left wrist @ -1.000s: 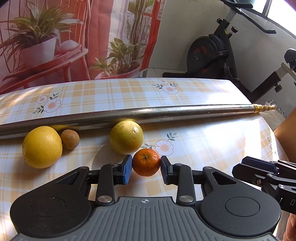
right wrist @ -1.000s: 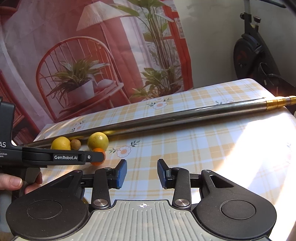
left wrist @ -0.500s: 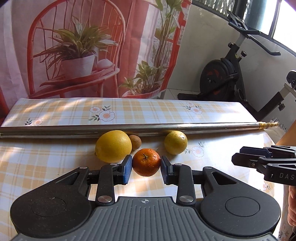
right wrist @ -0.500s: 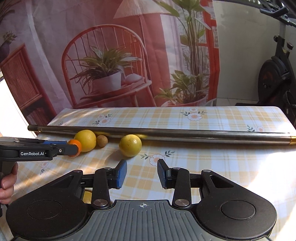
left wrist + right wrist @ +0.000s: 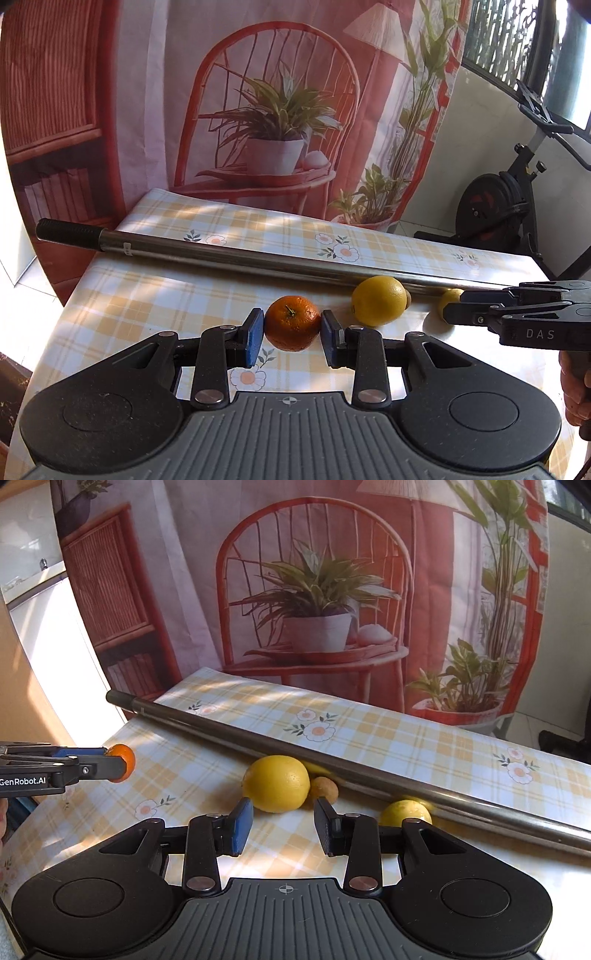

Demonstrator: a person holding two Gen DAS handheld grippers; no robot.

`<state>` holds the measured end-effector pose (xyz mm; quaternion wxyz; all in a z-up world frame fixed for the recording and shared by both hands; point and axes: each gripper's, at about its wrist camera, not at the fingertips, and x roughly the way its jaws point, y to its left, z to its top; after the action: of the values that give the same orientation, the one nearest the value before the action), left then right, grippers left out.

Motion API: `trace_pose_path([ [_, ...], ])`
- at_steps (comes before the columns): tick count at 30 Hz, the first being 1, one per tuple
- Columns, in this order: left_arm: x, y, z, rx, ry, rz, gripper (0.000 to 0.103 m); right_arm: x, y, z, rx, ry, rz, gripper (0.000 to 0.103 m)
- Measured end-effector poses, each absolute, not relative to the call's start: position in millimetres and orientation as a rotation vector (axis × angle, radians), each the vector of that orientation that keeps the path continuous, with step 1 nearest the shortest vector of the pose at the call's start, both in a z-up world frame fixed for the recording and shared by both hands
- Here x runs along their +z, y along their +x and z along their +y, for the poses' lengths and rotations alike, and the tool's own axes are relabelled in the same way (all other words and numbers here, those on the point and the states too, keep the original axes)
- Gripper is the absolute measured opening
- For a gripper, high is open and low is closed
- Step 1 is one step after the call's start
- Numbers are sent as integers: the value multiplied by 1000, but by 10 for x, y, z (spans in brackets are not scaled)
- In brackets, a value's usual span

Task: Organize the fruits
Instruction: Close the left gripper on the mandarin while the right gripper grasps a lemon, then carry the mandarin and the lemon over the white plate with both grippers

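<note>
Fingers of my left gripper (image 5: 292,329) clamp the small orange (image 5: 292,322) above the checked tablecloth (image 5: 147,295). My right gripper (image 5: 283,825) hangs open near the big lemon (image 5: 277,783), beside the metal pole (image 5: 369,771).

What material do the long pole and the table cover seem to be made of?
Pole: probably polished metal, since it mirrors the lemon beside it; its black end grip looks ribbed, maybe rubber. Table cover: likely glossy vinyl, given the sun glare.
</note>
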<state>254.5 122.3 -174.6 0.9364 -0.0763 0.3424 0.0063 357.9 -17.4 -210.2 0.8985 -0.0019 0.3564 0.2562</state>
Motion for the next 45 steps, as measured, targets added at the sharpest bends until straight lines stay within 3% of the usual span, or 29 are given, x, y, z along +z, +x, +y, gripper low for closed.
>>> trace_pose_path([
  [5,-1828,2470,1478,65,-167,686,35,-2225,3832,155,500,-37,726,37],
  [9,-1894,2460,1579,57,-218,674,35,-2328,3991,307,457,-74,738,53],
  [24,-2049,2414,1554,26,-255,649,35,-2571,4154,670,415,-228,800,61],
  [35,-2057,2391,1506,8,-253,660,35,-2601,4079,793,412,-321,776,59],
  [45,-1990,2323,1378,-17,-226,674,35,-2463,3777,597,464,-194,771,59],
])
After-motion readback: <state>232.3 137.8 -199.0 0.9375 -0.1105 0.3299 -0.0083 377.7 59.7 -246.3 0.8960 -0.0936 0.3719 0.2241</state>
